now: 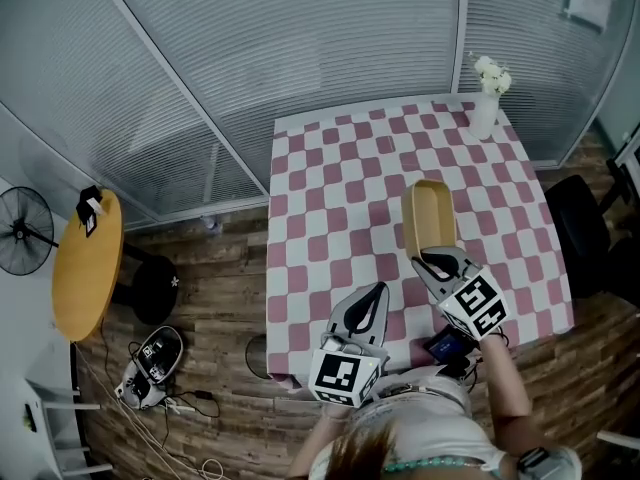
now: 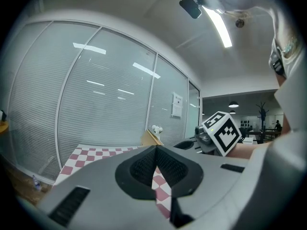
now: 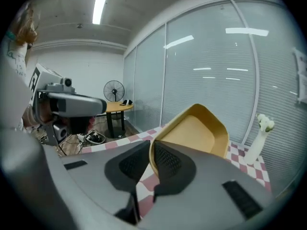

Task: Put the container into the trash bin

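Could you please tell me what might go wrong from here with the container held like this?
1. The right gripper pinches the container only by its thin near rim, so it may pivot or slip out.
2. The vase stands past the container's far end, so a forward swing could topple it.
3. The left gripper, shut and empty, sits close beside, and a sideways carry might bump it.

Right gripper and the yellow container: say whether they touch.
Touching. The right gripper view shows the right gripper shut on the rim of the yellow container, which is pinched between its pads.
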`<move>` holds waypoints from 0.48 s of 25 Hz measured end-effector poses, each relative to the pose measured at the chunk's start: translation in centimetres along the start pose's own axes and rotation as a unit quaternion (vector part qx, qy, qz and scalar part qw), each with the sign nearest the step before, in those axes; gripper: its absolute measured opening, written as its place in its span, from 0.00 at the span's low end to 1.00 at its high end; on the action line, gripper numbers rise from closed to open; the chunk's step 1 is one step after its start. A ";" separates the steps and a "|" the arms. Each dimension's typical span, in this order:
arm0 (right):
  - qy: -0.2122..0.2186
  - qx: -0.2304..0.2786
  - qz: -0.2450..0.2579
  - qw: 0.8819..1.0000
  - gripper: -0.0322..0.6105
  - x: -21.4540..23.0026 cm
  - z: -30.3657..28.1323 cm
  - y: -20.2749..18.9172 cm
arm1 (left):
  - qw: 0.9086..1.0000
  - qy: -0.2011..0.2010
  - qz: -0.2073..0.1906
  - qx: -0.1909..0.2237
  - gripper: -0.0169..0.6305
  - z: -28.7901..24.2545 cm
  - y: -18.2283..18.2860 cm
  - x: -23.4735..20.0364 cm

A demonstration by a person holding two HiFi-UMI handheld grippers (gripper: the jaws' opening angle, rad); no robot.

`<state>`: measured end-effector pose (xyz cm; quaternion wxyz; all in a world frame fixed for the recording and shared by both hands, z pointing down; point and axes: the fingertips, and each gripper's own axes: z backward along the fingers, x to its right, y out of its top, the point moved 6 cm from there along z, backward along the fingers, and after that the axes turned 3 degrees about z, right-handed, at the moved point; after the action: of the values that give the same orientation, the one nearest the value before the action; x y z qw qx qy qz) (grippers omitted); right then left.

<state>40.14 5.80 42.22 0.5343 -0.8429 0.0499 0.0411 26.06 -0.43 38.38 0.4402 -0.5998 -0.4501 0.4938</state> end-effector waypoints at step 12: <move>-0.006 0.069 0.002 0.998 0.08 -0.7 3.6 3.6 | 1.000 0.006 -0.013 0.007 0.04 -0.4 0.7 0.8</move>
<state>38.94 7.58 37.54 0.5915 -0.8035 0.0510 0.0437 26.59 0.21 37.60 0.4532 -0.5937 -0.4515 0.4881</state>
